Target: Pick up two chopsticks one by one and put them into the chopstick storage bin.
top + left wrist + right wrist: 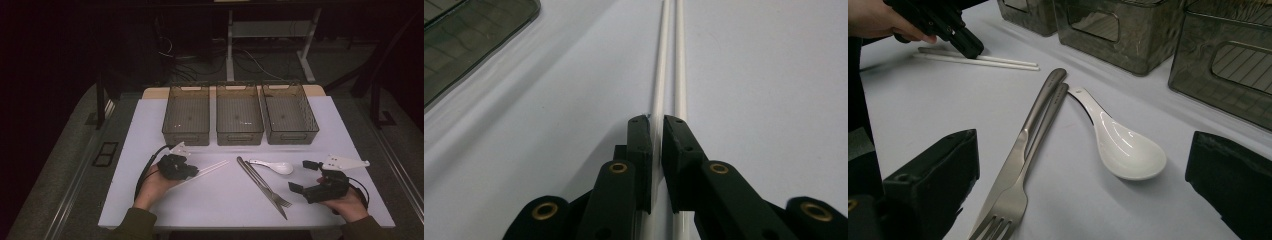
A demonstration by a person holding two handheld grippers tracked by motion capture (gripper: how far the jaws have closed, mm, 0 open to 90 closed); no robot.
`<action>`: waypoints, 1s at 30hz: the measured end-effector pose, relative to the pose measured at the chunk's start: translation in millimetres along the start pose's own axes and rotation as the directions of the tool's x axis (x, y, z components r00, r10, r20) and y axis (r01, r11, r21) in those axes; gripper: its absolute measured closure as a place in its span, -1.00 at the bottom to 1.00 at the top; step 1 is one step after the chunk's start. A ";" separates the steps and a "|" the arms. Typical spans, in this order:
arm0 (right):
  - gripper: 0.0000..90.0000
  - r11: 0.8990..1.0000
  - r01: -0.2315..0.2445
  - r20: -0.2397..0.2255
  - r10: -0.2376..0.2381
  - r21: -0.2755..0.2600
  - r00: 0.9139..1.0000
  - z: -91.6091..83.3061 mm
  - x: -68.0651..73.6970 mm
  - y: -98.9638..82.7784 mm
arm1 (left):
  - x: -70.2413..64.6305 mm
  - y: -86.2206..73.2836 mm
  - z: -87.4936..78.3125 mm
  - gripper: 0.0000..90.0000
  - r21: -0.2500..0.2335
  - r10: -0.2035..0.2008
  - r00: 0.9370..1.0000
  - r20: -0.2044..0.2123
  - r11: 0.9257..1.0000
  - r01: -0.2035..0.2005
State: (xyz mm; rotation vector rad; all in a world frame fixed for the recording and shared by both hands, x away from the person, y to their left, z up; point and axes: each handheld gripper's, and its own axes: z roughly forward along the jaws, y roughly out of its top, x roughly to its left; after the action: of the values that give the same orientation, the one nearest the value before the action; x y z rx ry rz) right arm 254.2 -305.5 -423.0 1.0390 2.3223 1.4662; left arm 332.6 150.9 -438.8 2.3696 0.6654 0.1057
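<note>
A pair of white chopsticks (212, 169) lies left of centre on the white table (225, 205). My left gripper (194, 172) is down on their near end. In the left gripper view its jaws (657, 122) are shut on the left chopstick (661, 75), while the right chopstick (680, 75) runs under the right jaw. My right gripper (300, 176) hovers at the right with its jaws wide open and nothing between them. Ahead of the right gripper (1078, 150) lie a white ceramic spoon (1128, 150), a steel knife (1033, 115) and a fork (1013, 200).
Three empty smoky plastic bins (186, 136) (239, 136) (291, 136) stand in a row along the table's far side. The knife (257, 182) and fork (274, 192) lie side by side at centre, the spoon (280, 167) just right of them. Bare tabletop stretches along the near edge.
</note>
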 end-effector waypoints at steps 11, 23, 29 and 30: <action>-0.98 1.000 0.001 -0.001 -0.001 0.004 1.000 0.5 0.3 -0.3 | -7.8 -1.3 1.2 0.84 -0.001 0.039 0.998 -0.050 0.999 -0.039; -0.98 1.000 0.000 -0.003 0.000 0.005 1.000 0.4 0.5 -0.2 | -2.3 -3.8 0.6 0.89 -0.026 0.062 0.998 -0.017 0.998 -0.063; -0.98 1.000 -0.001 -0.003 0.001 0.003 1.000 0.3 -0.3 -0.2 | -2.4 -3.8 -0.2 0.89 -0.027 0.025 0.999 -0.019 0.999 -0.026; -0.98 1.000 0.000 -0.004 0.000 0.003 1.000 0.3 -0.2 -0.2 | -2.1 -3.5 -0.7 0.89 -0.028 0.026 0.999 -0.021 0.999 -0.027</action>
State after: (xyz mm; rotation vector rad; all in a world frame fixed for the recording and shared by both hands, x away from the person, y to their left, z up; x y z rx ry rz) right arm 254.3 -305.5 -423.3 1.0387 2.3277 1.4661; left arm 329.1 152.5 -440.3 2.3537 0.6385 0.1498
